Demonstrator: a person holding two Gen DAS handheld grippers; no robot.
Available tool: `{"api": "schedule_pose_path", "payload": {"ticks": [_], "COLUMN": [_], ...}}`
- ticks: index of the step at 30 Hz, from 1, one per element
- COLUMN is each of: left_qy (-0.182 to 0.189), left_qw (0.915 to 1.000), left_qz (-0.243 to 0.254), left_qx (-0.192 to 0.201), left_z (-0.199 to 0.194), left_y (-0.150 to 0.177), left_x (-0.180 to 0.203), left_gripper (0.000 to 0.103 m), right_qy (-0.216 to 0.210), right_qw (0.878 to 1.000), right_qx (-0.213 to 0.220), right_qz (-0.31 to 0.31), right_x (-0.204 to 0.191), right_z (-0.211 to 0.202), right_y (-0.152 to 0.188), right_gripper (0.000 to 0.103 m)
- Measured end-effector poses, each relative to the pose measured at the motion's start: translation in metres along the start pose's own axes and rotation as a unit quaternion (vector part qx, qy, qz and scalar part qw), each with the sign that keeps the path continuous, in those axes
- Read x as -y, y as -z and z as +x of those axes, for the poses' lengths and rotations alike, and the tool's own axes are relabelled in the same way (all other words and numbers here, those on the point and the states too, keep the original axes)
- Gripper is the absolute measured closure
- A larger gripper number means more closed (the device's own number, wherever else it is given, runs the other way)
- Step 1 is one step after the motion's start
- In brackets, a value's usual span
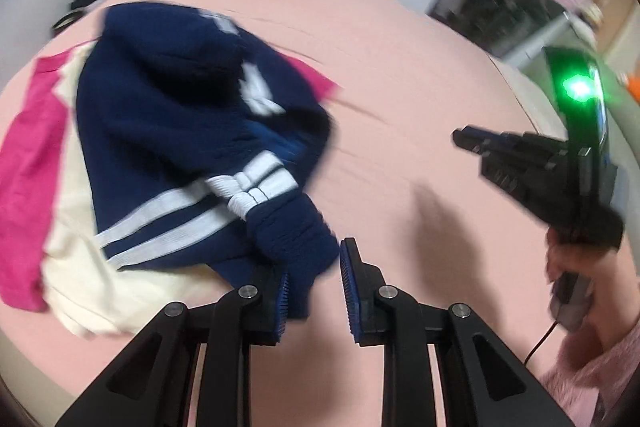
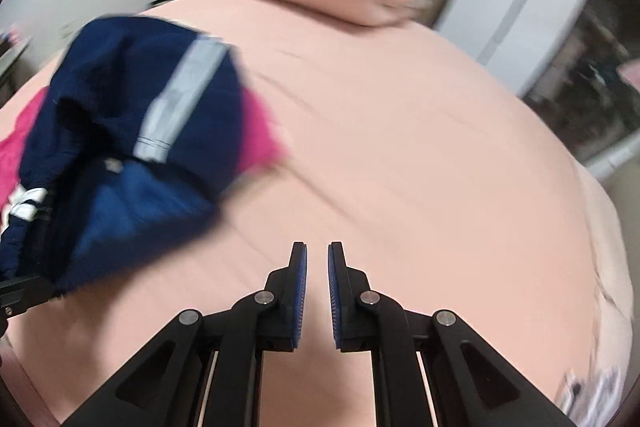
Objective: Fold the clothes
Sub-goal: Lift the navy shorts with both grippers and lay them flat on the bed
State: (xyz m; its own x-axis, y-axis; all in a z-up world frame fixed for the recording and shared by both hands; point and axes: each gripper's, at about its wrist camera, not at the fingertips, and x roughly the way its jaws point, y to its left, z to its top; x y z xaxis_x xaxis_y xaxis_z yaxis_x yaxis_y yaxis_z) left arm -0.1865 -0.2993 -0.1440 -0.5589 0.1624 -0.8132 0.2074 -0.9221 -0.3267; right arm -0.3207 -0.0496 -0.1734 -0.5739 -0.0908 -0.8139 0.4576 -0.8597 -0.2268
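My left gripper (image 1: 314,291) is open, holding nothing, its left finger touching the navy jacket's (image 1: 192,147) cuffed hem. The jacket lies crumpled just ahead and left, atop pink and cream clothes (image 1: 52,187) on the bed (image 1: 400,107). My right gripper (image 2: 317,291), nearly closed and empty, is farther away, the jacket to its left.

Soft, even indoor light falls on both views, with no hard glare on the pink bedsheet (image 1: 400,87). A green lamp (image 1: 578,89) glows bright, right of the left claw. Motion blur smears the navy garment (image 2: 132,147) and the background. Fisheye bending curves the edges; the corners go black.
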Motion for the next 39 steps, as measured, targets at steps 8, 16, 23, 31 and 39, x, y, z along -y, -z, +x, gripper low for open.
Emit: {"api": "schedule_pose_path", "payload": {"ticks": [8, 16, 23, 31, 39], "left_qy": [0.022, -0.039, -0.066, -0.053, 0.004], "left_qw": [0.9993, 0.9969, 0.9944, 0.9976, 0.9987], "left_qz": [-0.018, -0.064, -0.075, -0.039, 0.025], "left_qx": [-0.026, -0.023, -0.033, -0.024, -0.044], "left_z": [0.001, 0.012, 0.036, 0.036, 0.025], "left_y": [0.024, 0.019, 0.012, 0.013, 0.040], "left_x": [0.033, 0.011, -0.001, 0.006, 0.059], "left_gripper": [0.082, 0.040, 0.040, 0.089, 0.091], "right_qy": [-0.166, -0.135, -0.117, -0.093, -0.027], "right_qw": [0.986, 0.989, 0.990, 0.995, 0.997], "right_qx": [-0.020, -0.014, -0.079, -0.018, 0.038], "right_qz": [-0.002, -0.054, 0.000, 0.029, 0.058], "right_x": [0.044, -0.029, -0.023, 0.029, 0.120], "right_z": [-0.014, 0.042, 0.118, 0.105, 0.074], "right_y": [0.017, -0.041, -0.067, -0.064, -0.045], "right_gripper": [0.090, 0.058, 0.060, 0.090, 0.093]}}
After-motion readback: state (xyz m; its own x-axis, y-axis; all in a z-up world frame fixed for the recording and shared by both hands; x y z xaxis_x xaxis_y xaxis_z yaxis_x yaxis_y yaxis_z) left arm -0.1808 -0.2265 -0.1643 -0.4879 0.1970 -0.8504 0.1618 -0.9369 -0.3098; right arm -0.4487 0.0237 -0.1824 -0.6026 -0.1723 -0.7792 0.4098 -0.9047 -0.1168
